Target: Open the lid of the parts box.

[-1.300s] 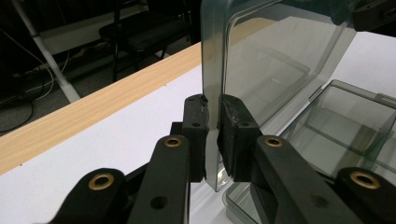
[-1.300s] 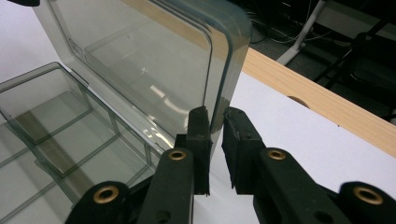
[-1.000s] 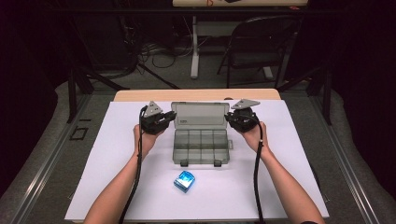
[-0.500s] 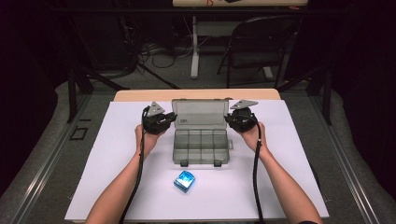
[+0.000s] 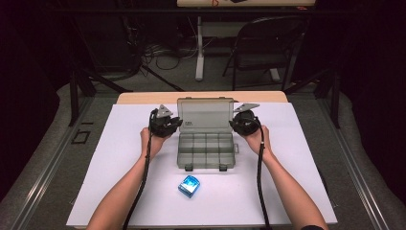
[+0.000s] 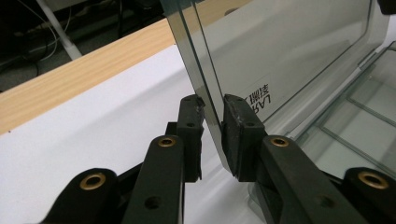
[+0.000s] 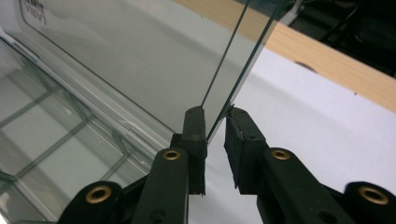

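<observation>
Clear compartment organizer box (image 5: 206, 149) sat mid-table on white sheet (image 5: 306, 158), lid (image 5: 205, 114) already raised upright. Left gripper (image 6: 212, 126) and right gripper (image 7: 215, 133) each straddled lid side edge, jaws narrow, seemingly pinching it. Compartments apparently empty; blue packet (image 5: 189, 185) lay near front, not yet loaded.

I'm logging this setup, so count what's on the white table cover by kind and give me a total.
Clear compartment box with its lid open: 1
Small blue box: 1
Handheld grippers, left and right, each with jaws around a lid edge: 2
Total: 4
</observation>
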`<state>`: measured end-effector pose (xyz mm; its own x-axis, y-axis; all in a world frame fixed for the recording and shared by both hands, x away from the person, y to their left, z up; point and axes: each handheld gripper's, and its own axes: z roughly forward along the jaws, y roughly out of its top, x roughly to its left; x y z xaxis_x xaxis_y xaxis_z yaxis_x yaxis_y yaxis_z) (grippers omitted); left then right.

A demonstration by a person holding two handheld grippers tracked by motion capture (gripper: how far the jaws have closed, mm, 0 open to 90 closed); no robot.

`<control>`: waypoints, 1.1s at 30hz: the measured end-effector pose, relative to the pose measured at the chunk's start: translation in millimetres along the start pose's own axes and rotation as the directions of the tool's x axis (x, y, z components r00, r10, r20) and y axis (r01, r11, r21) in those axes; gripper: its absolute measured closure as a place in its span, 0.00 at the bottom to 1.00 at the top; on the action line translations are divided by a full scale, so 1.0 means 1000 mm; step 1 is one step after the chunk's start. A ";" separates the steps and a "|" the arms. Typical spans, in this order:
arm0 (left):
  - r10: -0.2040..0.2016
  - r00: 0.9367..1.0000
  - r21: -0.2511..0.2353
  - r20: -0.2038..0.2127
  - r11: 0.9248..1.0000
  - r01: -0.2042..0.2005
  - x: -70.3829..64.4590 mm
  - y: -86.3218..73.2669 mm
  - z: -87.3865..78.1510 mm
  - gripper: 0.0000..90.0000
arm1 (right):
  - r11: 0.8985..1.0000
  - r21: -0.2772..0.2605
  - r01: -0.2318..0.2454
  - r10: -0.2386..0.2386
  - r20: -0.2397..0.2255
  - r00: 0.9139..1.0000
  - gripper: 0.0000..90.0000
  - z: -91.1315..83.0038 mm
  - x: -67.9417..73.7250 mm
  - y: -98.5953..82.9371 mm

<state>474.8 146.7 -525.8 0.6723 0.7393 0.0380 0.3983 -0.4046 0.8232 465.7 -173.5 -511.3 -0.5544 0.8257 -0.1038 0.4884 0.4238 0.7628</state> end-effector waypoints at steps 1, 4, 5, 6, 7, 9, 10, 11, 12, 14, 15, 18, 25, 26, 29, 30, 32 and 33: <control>0.003 1.000 0.011 -0.004 1.000 -0.003 -0.001 -0.001 0.002 0.84 | 1.000 0.008 0.000 0.000 -0.003 1.000 0.85 0.004 0.000 -0.002; 0.002 1.000 0.026 -0.025 1.000 -0.001 -0.001 -0.002 0.005 0.80 | 1.000 0.017 -0.005 0.005 0.002 1.000 0.84 0.006 0.000 -0.003; -0.011 1.000 0.029 -0.024 1.000 0.012 0.000 -0.003 0.005 0.78 | 1.000 0.026 -0.007 0.007 0.003 1.000 0.83 0.006 0.000 -0.003; -0.020 0.999 0.038 -0.036 0.999 0.021 0.000 -0.004 0.007 0.74 | 0.999 0.032 -0.009 0.009 0.007 1.000 0.80 0.007 0.000 -0.004; -0.026 0.999 0.053 -0.045 0.998 0.029 0.001 -0.005 0.007 0.67 | 0.999 0.042 -0.004 0.004 0.008 1.000 0.78 0.007 0.000 -0.004; -0.039 0.998 0.064 -0.052 0.997 0.042 0.003 -0.006 0.006 0.58 | 0.999 0.047 -0.006 0.005 0.011 1.000 0.70 0.005 -0.001 -0.004; -0.055 0.997 0.065 -0.050 0.996 0.058 0.005 -0.007 0.005 0.53 | 0.999 0.044 -0.010 0.009 0.011 1.000 0.67 0.003 -0.001 -0.005; -0.065 0.997 0.070 -0.040 0.995 0.068 0.006 -0.007 0.004 0.49 | 0.999 0.048 -0.015 0.015 0.003 1.000 0.60 0.002 -0.002 -0.005; -0.069 0.997 0.082 -0.047 0.994 0.072 0.006 -0.008 0.003 0.45 | 0.998 0.054 -0.015 0.015 0.002 1.000 0.57 0.000 -0.003 -0.005; -0.073 0.997 0.105 -0.040 0.991 0.077 0.006 -0.009 -0.001 0.38 | 0.999 0.042 -0.018 0.019 -0.013 1.000 0.47 -0.004 -0.004 -0.008; -0.071 0.997 0.110 -0.043 0.991 0.075 0.005 -0.009 -0.003 0.35 | 0.998 0.058 -0.014 0.015 -0.018 1.000 0.42 -0.008 -0.003 -0.009; -0.065 0.997 0.127 -0.032 0.989 0.069 0.002 -0.010 -0.010 0.27 | 0.998 0.059 -0.010 0.013 -0.047 0.999 0.28 -0.016 -0.002 -0.015; -0.019 0.999 0.123 -0.040 0.992 0.024 -0.008 -0.012 -0.035 0.17 | 0.999 0.047 0.014 -0.009 -0.110 0.994 0.14 -0.036 0.006 -0.033; -0.018 0.999 0.127 -0.036 0.992 0.022 -0.009 -0.011 -0.041 0.17 | 1.000 0.017 0.006 -0.004 -0.119 0.993 0.13 -0.037 0.008 -0.036; 0.001 1.000 0.127 -0.031 0.992 0.002 -0.015 -0.012 -0.054 0.11 | 1.000 0.018 0.001 0.002 -0.134 0.991 0.09 -0.046 0.010 -0.042; 0.009 1.000 0.126 -0.029 0.992 -0.006 -0.018 -0.013 -0.059 0.10 | 1.000 0.021 0.001 0.002 -0.140 0.990 0.09 -0.050 0.011 -0.043; 0.027 0.999 0.146 -0.026 0.989 -0.022 -0.023 -0.016 -0.064 0.06 | 0.999 0.032 0.016 -0.011 -0.147 0.989 0.07 -0.056 0.013 -0.046; 0.028 0.999 0.146 -0.018 0.989 -0.025 -0.025 -0.019 -0.068 0.05 | 1.000 0.017 0.016 -0.013 -0.151 0.988 0.06 -0.057 0.014 -0.048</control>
<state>408.1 172.3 -504.0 0.6716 0.7375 0.0710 0.4685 -0.4970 0.7304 396.0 -203.7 -512.8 -0.6563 0.7544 -0.0162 0.4911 0.4433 0.7499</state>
